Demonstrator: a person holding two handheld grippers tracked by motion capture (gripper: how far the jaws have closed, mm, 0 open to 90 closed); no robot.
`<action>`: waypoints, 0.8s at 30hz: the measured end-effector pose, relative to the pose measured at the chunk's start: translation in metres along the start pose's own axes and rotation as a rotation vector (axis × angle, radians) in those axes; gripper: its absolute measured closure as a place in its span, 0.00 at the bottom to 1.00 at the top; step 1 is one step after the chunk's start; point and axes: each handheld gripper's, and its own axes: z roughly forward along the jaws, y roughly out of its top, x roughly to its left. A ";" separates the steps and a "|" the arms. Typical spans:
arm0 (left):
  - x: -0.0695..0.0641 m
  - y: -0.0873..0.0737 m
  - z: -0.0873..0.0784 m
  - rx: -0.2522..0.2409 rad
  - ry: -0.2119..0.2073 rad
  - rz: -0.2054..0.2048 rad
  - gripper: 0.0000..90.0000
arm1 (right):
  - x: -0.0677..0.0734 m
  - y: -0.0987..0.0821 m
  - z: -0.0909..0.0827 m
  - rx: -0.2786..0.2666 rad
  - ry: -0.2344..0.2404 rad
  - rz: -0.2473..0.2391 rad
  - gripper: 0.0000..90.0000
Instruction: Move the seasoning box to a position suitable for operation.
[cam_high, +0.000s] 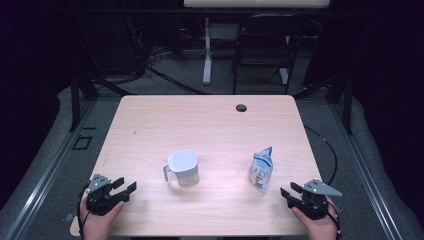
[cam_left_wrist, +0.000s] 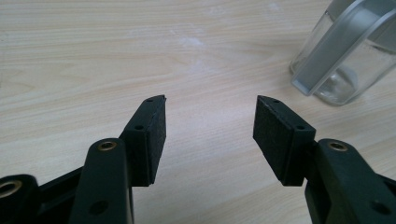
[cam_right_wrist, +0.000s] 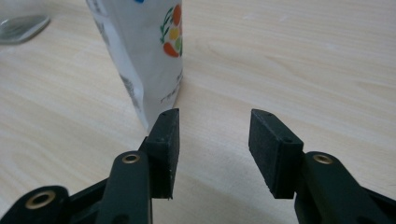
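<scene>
A clear plastic pitcher (cam_high: 182, 168) with a white lid and a grey handle stands near the middle of the wooden table (cam_high: 210, 120). A white stand-up pouch (cam_high: 261, 170) with printed labels stands to its right. My left gripper (cam_high: 124, 190) rests at the front left corner, open and empty, with the pitcher (cam_left_wrist: 343, 51) off to its upper right. At the front right my right gripper (cam_high: 289, 191) is open too, holding nothing. The pouch (cam_right_wrist: 144, 51) stands just beyond its left jaw, apart from it.
A round cable hole (cam_high: 241, 108) sits near the table's far edge. Behind the table stand a dark chair (cam_high: 262, 45) and a white desk leg (cam_high: 207, 50). Metal rails run along the floor on both sides.
</scene>
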 end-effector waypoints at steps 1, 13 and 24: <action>0.000 0.000 0.001 -0.006 0.001 -0.001 0.50 | 0.000 -0.001 0.001 0.013 0.008 0.002 0.61; -0.008 0.001 0.000 -0.004 -0.019 0.020 0.56 | 0.006 -0.004 0.000 -0.004 -0.038 -0.033 0.61; -0.027 0.005 0.004 -0.018 -0.058 0.056 0.52 | 0.011 0.000 -0.001 -0.029 -0.014 0.012 0.63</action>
